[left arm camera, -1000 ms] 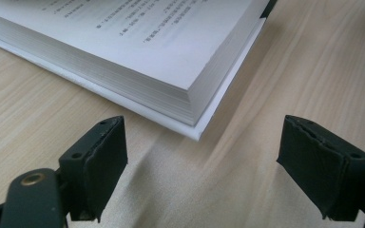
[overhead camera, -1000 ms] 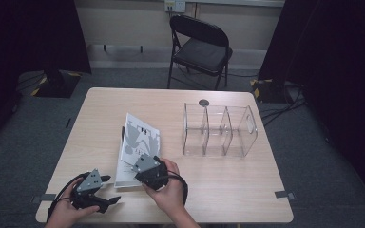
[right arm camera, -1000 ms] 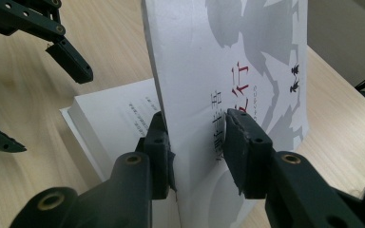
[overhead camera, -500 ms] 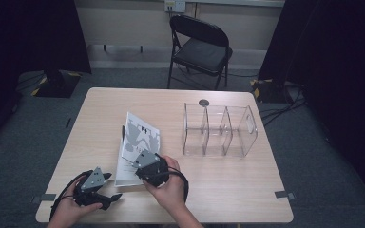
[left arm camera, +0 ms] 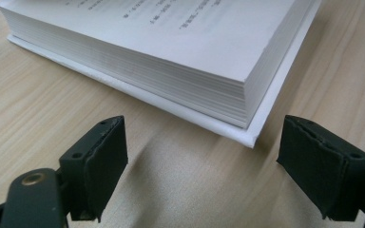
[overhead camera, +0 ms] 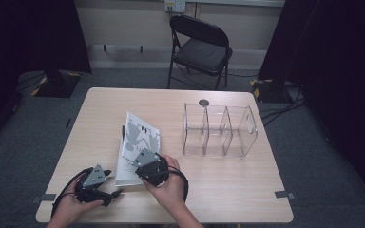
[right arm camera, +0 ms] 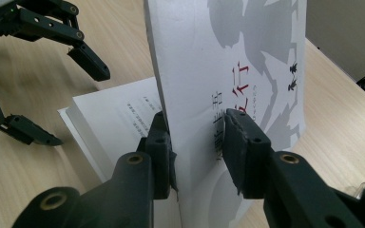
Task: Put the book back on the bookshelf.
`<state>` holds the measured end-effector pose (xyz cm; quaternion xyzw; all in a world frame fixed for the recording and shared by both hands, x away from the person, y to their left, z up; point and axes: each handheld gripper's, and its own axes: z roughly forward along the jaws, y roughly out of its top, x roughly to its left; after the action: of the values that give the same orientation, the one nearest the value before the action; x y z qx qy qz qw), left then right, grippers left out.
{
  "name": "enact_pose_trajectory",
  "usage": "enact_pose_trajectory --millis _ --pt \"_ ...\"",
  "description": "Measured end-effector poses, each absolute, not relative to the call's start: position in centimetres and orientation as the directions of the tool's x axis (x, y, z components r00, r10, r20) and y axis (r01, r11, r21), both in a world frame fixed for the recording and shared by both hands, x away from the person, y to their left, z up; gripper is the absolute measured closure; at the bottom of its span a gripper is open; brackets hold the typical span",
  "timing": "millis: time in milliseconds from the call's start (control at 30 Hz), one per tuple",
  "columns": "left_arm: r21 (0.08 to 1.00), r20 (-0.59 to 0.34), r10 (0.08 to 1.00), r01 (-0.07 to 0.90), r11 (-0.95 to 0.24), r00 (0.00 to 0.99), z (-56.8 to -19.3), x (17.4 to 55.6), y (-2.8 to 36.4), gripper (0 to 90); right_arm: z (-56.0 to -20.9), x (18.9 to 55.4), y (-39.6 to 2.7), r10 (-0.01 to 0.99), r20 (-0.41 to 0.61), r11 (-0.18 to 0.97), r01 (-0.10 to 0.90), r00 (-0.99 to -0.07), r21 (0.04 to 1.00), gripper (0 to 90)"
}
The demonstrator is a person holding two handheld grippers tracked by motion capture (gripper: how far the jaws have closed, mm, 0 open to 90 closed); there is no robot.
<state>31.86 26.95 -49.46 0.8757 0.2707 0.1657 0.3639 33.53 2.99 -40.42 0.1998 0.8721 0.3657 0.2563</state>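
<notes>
On the wooden table [overhead camera: 228, 185] we have the book [left arm camera: 180, 52] cover [right arm camera: 247, 61] lifted, pinched by our right tongs [right arm camera: 197, 142], while our left tongs [left arm camera: 218, 166] wait wide just before the pages; opening seems half done.

We see a paper book [left arm camera: 171, 52] with a smooth white cover [right arm camera: 247, 71] on the pale matt wood-grain table [left arm camera: 52, 109]; beside the book, a clear glossy plastic organizer [overhead camera: 218, 130].

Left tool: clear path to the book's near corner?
Probably yes. The left tool is open, the book corner lies just ahead on bare table; the right tool pinches only the raised cover.
</notes>
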Motion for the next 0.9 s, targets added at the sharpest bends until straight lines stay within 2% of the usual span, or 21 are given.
enact_pose_trajectory --millis 367,467,633,667,767,900 --pt "0.744 0.070 0.613 0.369 -0.558 0.787 -49.9 32.7 27.2 16.9 -40.5 33.4 3.1 0.529 -0.308 0.663 0.158 -0.791 0.732 64.5" --pt "0.739 0.097 0.613 0.356 -0.572 0.784 -49.9 33.0 27.5 17.1 -40.4 33.4 3.1 0.532 -0.307 0.662 0.161 -0.789 0.732 64.8" --pt "0.748 0.074 0.617 0.365 -0.554 0.784 -50.0 33.2 27.5 17.3 -40.2 33.5 3.0 0.536 -0.304 0.660 0.166 -0.788 0.733 65.2" --pt "0.741 0.096 0.608 0.351 -0.572 0.788 -49.9 33.3 27.5 17.4 -40.1 33.5 3.0 0.539 -0.300 0.656 0.170 -0.787 0.735 65.3" --pt "0.743 0.113 0.595 0.330 -0.582 0.796 -49.8 33.2 27.3 20.8 -40.0 33.5 3.0 0.542 -0.298 0.655 0.173 -0.786 0.735 65.5" --pt "0.747 0.091 0.603 0.346 -0.568 0.793 -49.8 33.3 27.3 21.5 -39.8 33.6 2.9 0.550 -0.293 0.649 0.180 -0.782 0.739 65.9"
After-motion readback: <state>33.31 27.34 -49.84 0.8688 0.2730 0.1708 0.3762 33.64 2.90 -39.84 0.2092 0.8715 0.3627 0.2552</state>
